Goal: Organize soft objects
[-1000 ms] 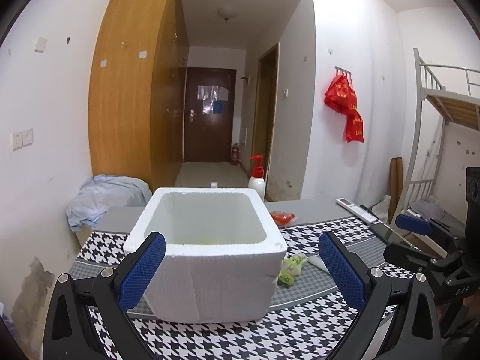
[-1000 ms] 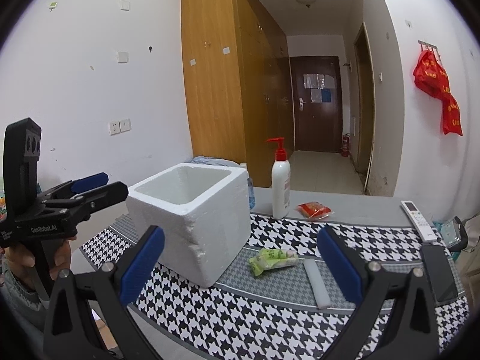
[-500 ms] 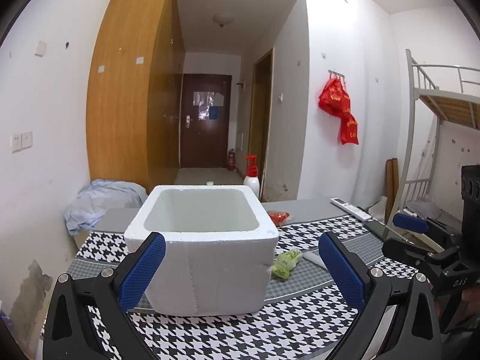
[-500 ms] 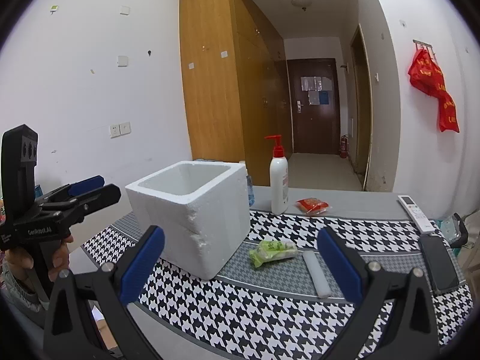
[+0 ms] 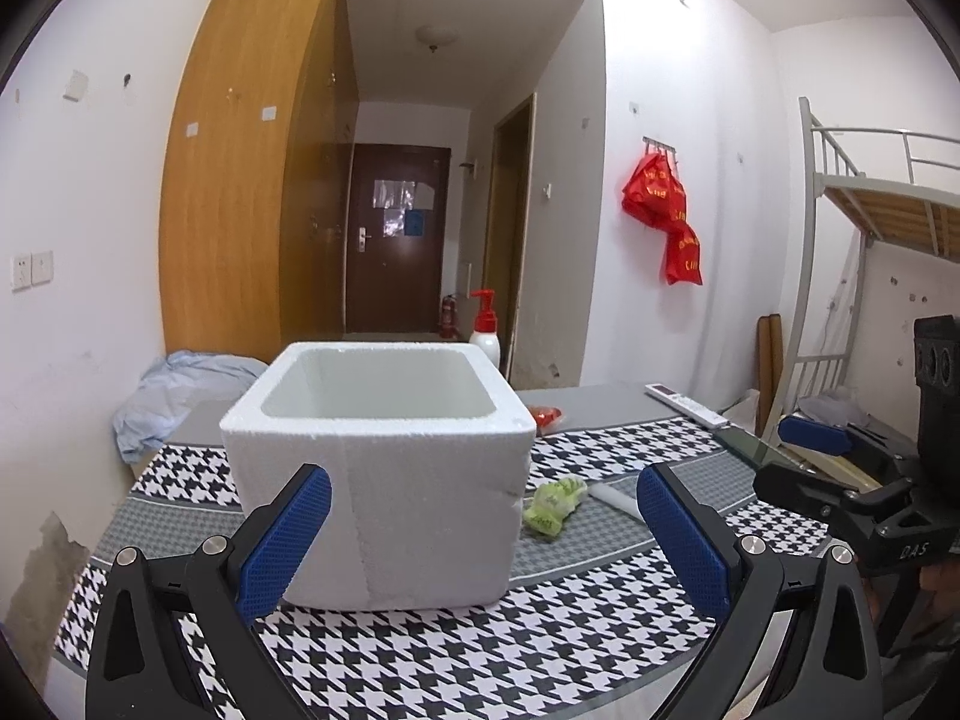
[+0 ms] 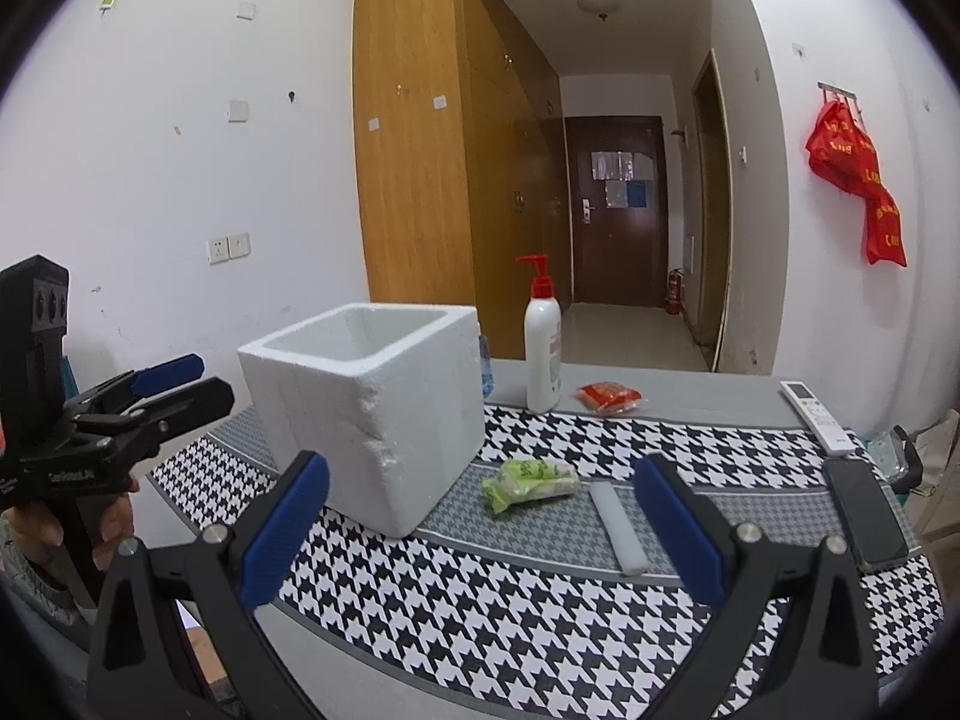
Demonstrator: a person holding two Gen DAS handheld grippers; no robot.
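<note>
A white foam box (image 5: 384, 480) stands open-topped on a houndstooth cloth (image 5: 420, 648); it also shows in the right wrist view (image 6: 372, 408). A soft green packet (image 6: 528, 483) lies right of the box, also seen in the left wrist view (image 5: 552, 504). A white foam strip (image 6: 618, 519) lies beside it. A red packet (image 6: 609, 396) lies further back. My left gripper (image 5: 480, 540) is open and empty, in front of the box. My right gripper (image 6: 480, 534) is open and empty, held before the table's near edge.
A pump bottle (image 6: 543, 342) stands behind the box. A remote (image 6: 816, 417) and a phone (image 6: 864, 510) lie at the right. A blue cloth heap (image 5: 174, 390) lies at the back left. A bunk bed frame (image 5: 852, 228) stands at the right.
Both grippers have dropped lower and drawn back a little; the box now shows more from the side. Nothing on the table has moved.
</note>
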